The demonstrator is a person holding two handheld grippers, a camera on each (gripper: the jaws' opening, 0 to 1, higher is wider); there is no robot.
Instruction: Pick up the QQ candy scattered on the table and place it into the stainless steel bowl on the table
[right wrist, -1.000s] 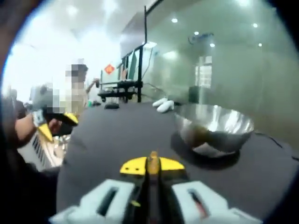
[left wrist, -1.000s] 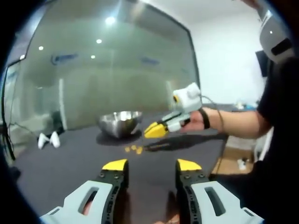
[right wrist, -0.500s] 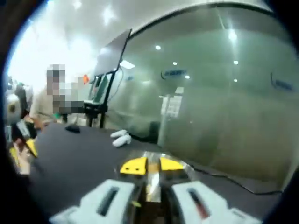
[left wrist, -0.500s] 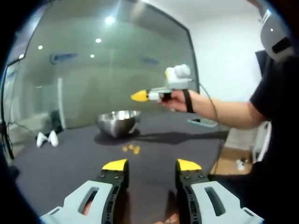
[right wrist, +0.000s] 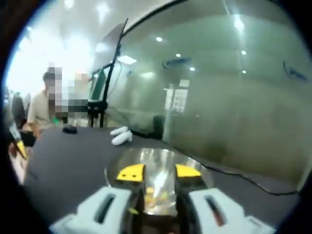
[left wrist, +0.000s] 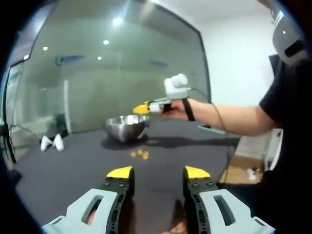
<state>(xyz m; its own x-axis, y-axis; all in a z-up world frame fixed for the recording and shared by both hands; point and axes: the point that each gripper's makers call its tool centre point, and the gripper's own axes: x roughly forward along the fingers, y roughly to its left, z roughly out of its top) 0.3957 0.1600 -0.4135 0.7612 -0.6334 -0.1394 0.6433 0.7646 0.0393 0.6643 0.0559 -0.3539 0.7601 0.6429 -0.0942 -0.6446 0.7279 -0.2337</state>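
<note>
The stainless steel bowl [left wrist: 126, 127] stands on the dark table [left wrist: 73, 170]. A few yellow QQ candies [left wrist: 138, 154] lie on the table just in front of it. My right gripper [left wrist: 141, 108], held by a hand, hovers over the bowl's rim. In the right gripper view my right gripper [right wrist: 159, 171] is open directly above the bowl [right wrist: 146, 158], and yellow candy pieces [right wrist: 155, 194] lie inside it. My left gripper [left wrist: 158, 172] is open and holds nothing, low over the table's near part.
A glass wall [left wrist: 107, 73] runs behind the table. Two white objects [left wrist: 51, 143] lie at the table's far left, and a phone [left wrist: 210, 128] lies at the right. A cable [right wrist: 243, 178] trails behind the bowl. A person [right wrist: 44, 109] sits beyond the table.
My right gripper rose from beside the scattered candies, moved over the bowl and opened its jaws. My left gripper has stayed put and open.
</note>
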